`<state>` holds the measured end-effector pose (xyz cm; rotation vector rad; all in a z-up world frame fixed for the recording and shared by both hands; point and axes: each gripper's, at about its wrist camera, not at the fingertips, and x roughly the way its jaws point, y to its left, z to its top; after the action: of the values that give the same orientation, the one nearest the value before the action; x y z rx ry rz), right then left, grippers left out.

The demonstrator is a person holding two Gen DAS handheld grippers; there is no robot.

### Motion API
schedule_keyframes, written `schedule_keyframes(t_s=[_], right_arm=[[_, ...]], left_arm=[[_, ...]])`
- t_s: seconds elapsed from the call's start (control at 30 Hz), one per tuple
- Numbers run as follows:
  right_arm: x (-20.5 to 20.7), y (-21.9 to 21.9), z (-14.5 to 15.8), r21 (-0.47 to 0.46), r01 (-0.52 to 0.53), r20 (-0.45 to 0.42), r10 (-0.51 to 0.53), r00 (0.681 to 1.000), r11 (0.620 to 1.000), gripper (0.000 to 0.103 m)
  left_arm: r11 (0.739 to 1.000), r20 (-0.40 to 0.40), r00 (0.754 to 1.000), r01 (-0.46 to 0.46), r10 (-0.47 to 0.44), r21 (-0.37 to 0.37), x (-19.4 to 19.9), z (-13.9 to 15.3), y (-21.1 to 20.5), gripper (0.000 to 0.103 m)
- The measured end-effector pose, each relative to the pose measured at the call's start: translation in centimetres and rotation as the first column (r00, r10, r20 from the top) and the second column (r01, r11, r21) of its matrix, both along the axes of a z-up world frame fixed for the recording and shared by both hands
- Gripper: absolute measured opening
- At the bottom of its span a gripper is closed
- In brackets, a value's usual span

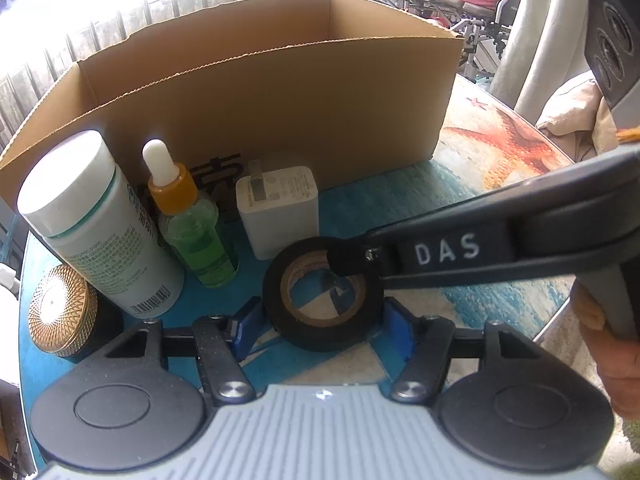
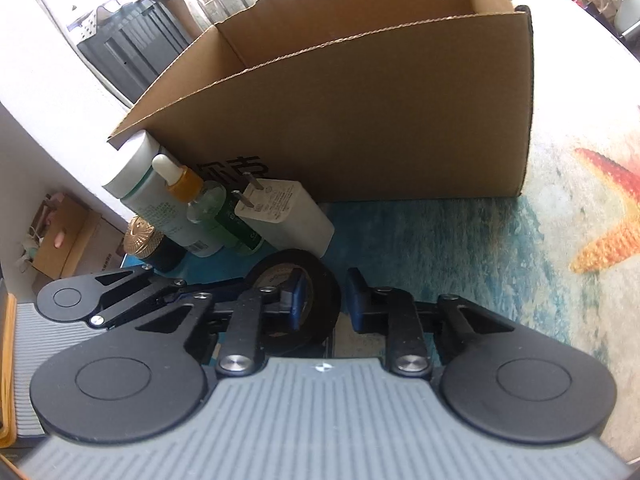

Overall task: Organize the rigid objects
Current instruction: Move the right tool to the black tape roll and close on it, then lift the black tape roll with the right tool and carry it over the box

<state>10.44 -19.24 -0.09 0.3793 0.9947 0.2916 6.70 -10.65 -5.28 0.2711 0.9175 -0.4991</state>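
1. Grip: the right gripper [image 2: 324,304] is nearly closed on the wall of the black tape roll [image 2: 316,280], with one blue pad inside the roll's hole and the other outside its right edge.
2. From the left wrist view, that same gripper reaches in from the right. Its dark fingertip sits over the far right rim of the roll, and a hand [image 1: 616,360] shows at the right edge behind it.
3. The left gripper [image 1: 324,328] stands about half open and straddles the tape roll from the near side, with a blue pad right at each side of it. Whether those pads actually press on the roll cannot be told.
4. The tape roll lies flat on the table [image 1: 500,152], whose top carries a blue sea and orange starfish print. The roll is near the table's front, well short of the box.
5. Just beyond the roll, a white charger plug [image 1: 280,212] stands with its prongs up.
6. Left of the plug stands a dropper bottle [image 1: 192,232] of green liquid with an orange collar and a white bulb.
7. Further left is a tall white bottle [image 1: 100,220] with a green band.
8. Nearest on the left sits a gold-lidded jar [image 1: 60,312].
9. Behind them all, an open cardboard box [image 1: 280,112] spans the far side of the table. The bottles and the plug stand close against its front wall.
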Motion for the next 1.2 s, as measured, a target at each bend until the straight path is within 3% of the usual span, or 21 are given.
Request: schedule_keyframes(t_s=[0.3,0.8,1.0,1.2], right_arm=[[-1.1,-0.3,0.4,0.014,0.013,0.013,-0.013,1.000,1.000,0.016],[-5.6,-1.8,5.8,0.007,0.052,0.159,-0.052,0.986,0.999,0.016],[-7.3,-2.3,9.0,-0.004,0.063,0.253,-0.060,0.965,0.998,0.017],[-7.6,-2.9,13.3,-0.004,0.064,0.372,-0.058,0.926,0.998,0.017]], left_arm=[[0.999,-0.001,1.000,-0.012,0.012,-0.031,-0.2,0.6,0.0,0.065],[0.998,0.135,0.991,0.016,-0.007,-0.065,-4.0,5.0,-0.4,0.065],[0.997,0.213,0.977,0.028,-0.011,-0.078,-5.5,7.8,-0.8,0.065],[0.997,0.336,0.942,0.029,-0.004,-0.069,-6.1,11.7,-1.2,0.065]])
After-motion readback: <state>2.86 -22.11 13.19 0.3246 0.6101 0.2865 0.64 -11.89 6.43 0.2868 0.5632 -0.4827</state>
